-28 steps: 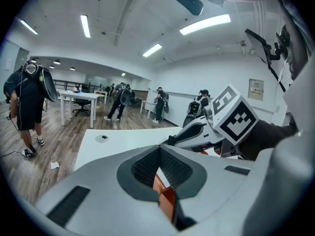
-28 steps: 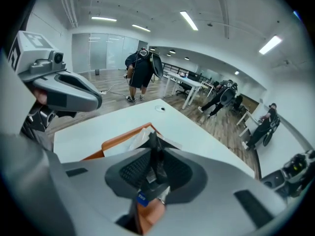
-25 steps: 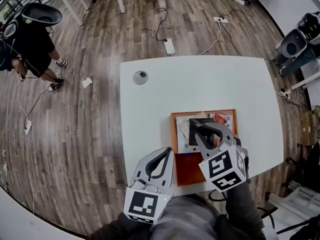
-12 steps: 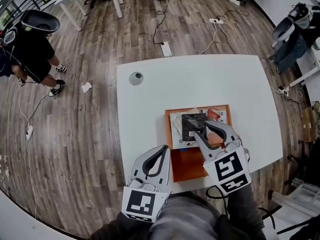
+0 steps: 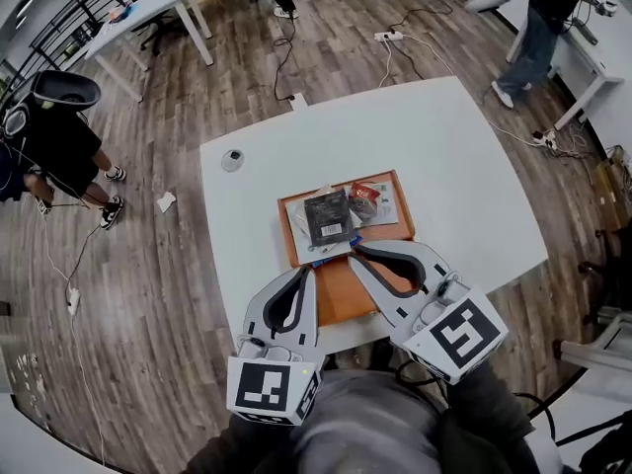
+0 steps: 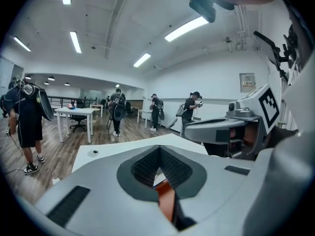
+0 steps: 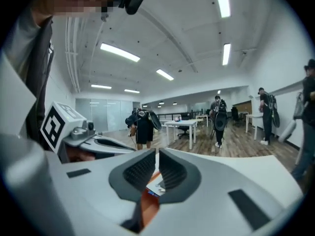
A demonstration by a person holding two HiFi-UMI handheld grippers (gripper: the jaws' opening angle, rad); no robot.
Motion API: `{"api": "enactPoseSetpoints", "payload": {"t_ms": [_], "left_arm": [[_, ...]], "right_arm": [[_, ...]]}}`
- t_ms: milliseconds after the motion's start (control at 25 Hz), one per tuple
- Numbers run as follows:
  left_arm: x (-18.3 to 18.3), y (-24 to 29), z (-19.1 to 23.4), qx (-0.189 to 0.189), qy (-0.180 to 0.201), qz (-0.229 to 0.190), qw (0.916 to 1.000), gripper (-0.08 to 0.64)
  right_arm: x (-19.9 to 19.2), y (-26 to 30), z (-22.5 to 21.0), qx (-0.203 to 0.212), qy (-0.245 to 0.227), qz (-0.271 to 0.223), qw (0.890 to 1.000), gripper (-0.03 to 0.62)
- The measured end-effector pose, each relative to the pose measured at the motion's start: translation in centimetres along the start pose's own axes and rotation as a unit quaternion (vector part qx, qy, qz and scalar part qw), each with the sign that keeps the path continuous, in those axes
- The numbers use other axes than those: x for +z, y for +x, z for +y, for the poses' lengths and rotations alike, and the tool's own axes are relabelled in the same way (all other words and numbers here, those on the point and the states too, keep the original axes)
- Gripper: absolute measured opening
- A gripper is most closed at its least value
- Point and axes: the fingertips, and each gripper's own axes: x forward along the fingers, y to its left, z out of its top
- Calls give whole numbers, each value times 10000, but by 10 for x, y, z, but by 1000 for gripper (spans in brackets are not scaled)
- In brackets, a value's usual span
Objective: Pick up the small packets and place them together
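Two-handed, hovering at the near edge of the table (image 5: 464, 166). Passing over, far left on the floor, a person (image 5: 54, 131) in black standing near a paper scrap (image 5: 166, 201). Noting a small round thing (image 5: 232, 158) lying by the table's far left corner.

Holding the left gripper (image 5: 303, 271) above the near edge, by the tray's near left corner, jaws pressed together with nothing between them. Looking at the orange tray (image 5: 341, 299) lying at the near edge, its near half bare.

Finding the packets gathered in its far half. Seeing a black packet (image 5: 327, 217) lying toward the far left corner on top of white ones. Seeing a red packet (image 5: 364, 197) just beside it to the right, touching a pale packet (image 5: 387, 206) near the far right corner.

Holding the right gripper (image 7: 157, 152) above the tray's near right corner. Just closing its jaws down to a thin slit and clamping nothing, with only the tray and a packet's edge showing beyond the pads.
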Motion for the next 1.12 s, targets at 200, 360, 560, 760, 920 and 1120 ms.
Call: {"api": "enactPoseSetpoints", "payload": {"t_ms": [200,360,560,760,920,1120], "left_arm": [[32,-8,-41,11,411,-403,9983,-3],[47,-17,-72,-5,596,-646,9961,-3],[57,-32,-96,62,757,-853,9935,-3],[62,-51,-105,188,830,-1012,9912,-3],[67,-64,-109,252,851,-1122,9897,-3],[64,-72,-114,270,852,-1165,9892,-3]], "right_arm": [[21,-56,3,-304,247,-802,9960,6],[24,-91,4,-535,312,-1037,9927,6],[27,-113,18,-579,134,-1172,9913,6],[30,-122,33,-557,2,-1210,9911,6],[34,-128,41,-547,-25,-1280,9903,6],[31,-131,45,-592,-75,-1241,9905,5]]}}
